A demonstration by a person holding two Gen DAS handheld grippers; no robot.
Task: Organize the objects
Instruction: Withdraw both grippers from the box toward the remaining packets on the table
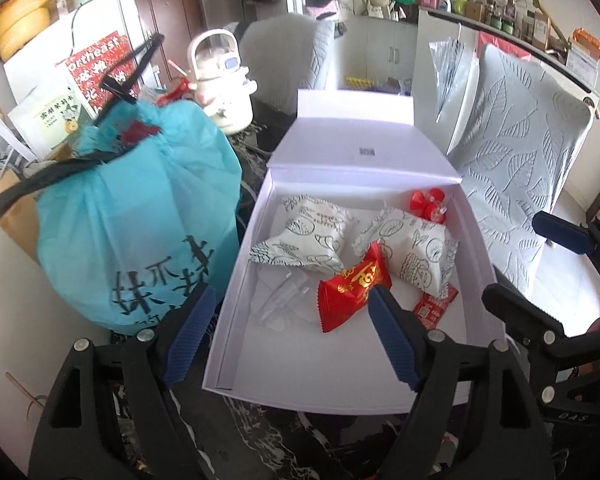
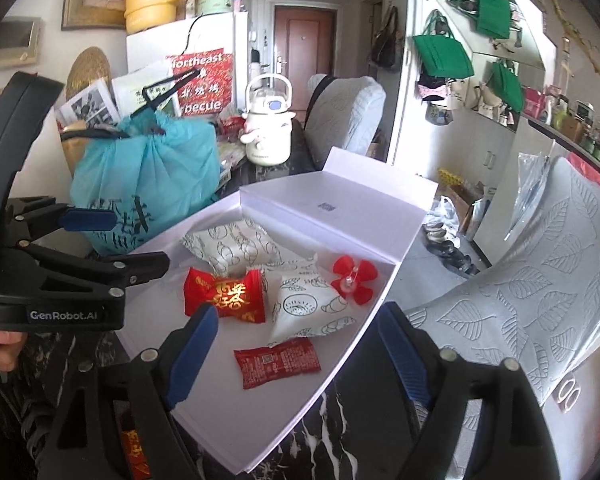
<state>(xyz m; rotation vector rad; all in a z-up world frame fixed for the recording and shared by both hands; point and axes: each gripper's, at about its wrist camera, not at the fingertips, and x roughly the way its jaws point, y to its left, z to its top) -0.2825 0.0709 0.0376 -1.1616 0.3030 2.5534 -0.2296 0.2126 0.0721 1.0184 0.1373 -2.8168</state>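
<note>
Both tools hang released above the open white box: the left tool (image 1: pixel 292 330) and the right tool (image 2: pixel 296 354) each spread their blue pads wide with nothing between them. That white box (image 1: pixel 332 376) sits on a dark marbled counter (image 2: pixel 340 420), its lid (image 2: pixel 340 200) folded back. Inside lie two white printed snack packets (image 1: pixel 308 236), a red and gold candy (image 2: pixel 224 294), a flat red sachet (image 2: pixel 278 362), a red flower-shaped piece (image 2: pixel 354 280) in the far corner and some clear plastic bits (image 1: pixel 284 300). Just beside the box on its left stands a tied teal bag (image 1: pixel 140 216), with a small white kettle (image 2: pixel 268 128) behind it. Chairs in grey leaf-pattern covers (image 1: pixel 516 168) stand close around. Farther back are a white fridge (image 2: pixel 156 52) topped by a yellow pot (image 2: pixel 150 4), a brown door (image 2: pixel 304 48) and green bags (image 2: pixel 442 52) hanging on the wall.
</note>
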